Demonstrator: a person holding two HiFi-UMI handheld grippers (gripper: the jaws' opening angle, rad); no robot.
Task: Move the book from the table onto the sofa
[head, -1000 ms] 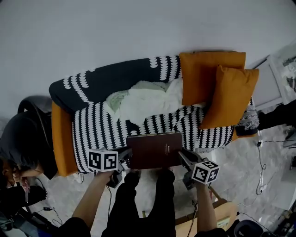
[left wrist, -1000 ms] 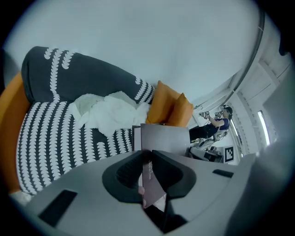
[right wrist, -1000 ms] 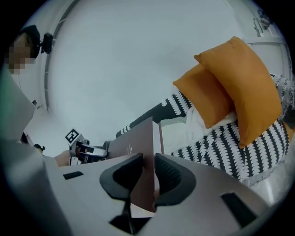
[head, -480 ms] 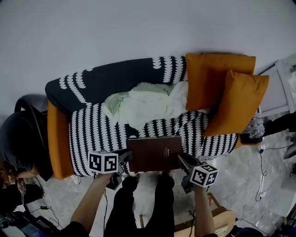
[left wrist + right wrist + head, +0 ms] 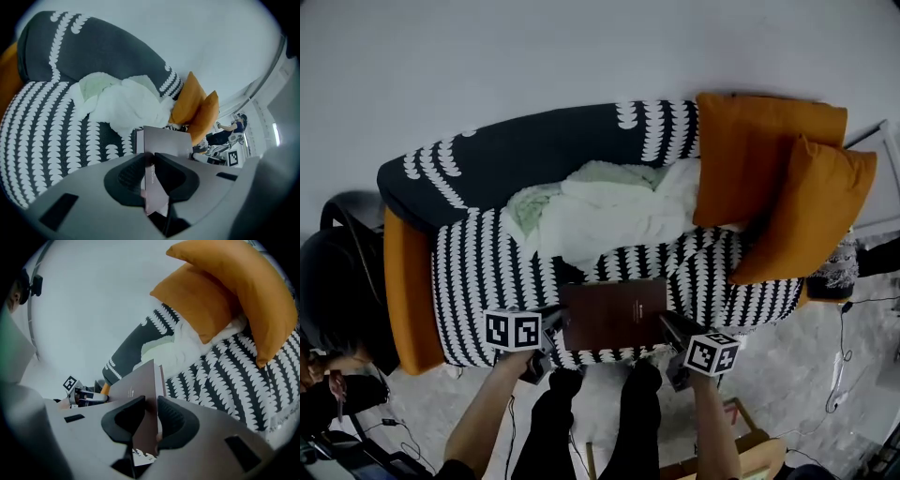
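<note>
A dark brown book (image 5: 614, 313) hangs flat over the front of the sofa seat (image 5: 478, 281), held at both short ends. My left gripper (image 5: 555, 325) is shut on its left edge and my right gripper (image 5: 668, 328) on its right edge. In the left gripper view the book (image 5: 165, 143) runs out from between the black pads (image 5: 130, 178). The right gripper view shows the book (image 5: 138, 387) pinched the same way, with the left gripper (image 5: 86, 397) beyond it. The sofa is black with white leaf-shaped marks.
A crumpled white and pale green blanket (image 5: 600, 208) lies on the seat behind the book. Two orange cushions (image 5: 787, 187) lean at the sofa's right end. The left armrest (image 5: 405, 295) is orange. The person's legs (image 5: 591, 422) stand right before the sofa; cables and gear lie on the floor.
Both grippers and the book have sunk toward the sofa seat. The book now lies over the seat's front part rather than past its front edge.
</note>
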